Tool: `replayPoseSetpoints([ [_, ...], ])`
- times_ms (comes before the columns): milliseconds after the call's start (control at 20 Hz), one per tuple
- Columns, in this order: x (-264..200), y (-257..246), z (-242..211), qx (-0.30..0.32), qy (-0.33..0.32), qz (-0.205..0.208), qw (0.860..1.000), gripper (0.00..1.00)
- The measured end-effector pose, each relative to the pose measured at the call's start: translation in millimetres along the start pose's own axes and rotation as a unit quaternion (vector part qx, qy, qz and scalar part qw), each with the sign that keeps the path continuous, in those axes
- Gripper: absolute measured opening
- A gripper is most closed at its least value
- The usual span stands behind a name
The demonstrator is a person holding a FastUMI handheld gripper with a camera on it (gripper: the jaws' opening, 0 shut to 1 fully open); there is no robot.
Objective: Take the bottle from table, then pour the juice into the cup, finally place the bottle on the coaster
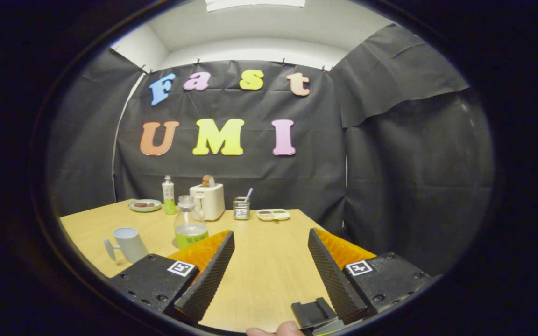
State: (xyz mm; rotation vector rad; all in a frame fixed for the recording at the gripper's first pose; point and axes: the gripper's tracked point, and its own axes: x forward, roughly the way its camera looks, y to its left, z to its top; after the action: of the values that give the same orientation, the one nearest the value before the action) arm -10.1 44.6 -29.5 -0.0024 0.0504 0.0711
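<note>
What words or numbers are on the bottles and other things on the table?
Clear plastic bottle with a green label: print too blurred to read.
Slim white and green bottle: print too small to read.
Black and white square markers on the claw: patterns, not words.
The claw is open, with only the light wooden table between its fingers.

Two bottles (189, 223); one cup (129, 243); one toaster (208, 200).

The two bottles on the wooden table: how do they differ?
The squat clear bottle with the green label stands nearer, just ahead of the gripper's open fingers; the slim bottle with the pale label stands farther back, beside the plate. The squat one is wider and partly filled; the slim one's level is unclear. Both stand upright.
</note>
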Motion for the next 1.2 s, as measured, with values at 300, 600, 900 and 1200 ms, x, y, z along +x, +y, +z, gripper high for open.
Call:
replayPoseSetpoints([
  [300,14,41,-24,0.004,0.028,0.045,0.999,1.00],
  [600,35,79,-56,0.013,0.068,0.069,0.995,1.00],
  [900,56,101,-63,0.017,0.089,0.081,0.993,1.00],
  [1200,81,117,-65,0.021,0.108,0.088,0.990,1.00],
])
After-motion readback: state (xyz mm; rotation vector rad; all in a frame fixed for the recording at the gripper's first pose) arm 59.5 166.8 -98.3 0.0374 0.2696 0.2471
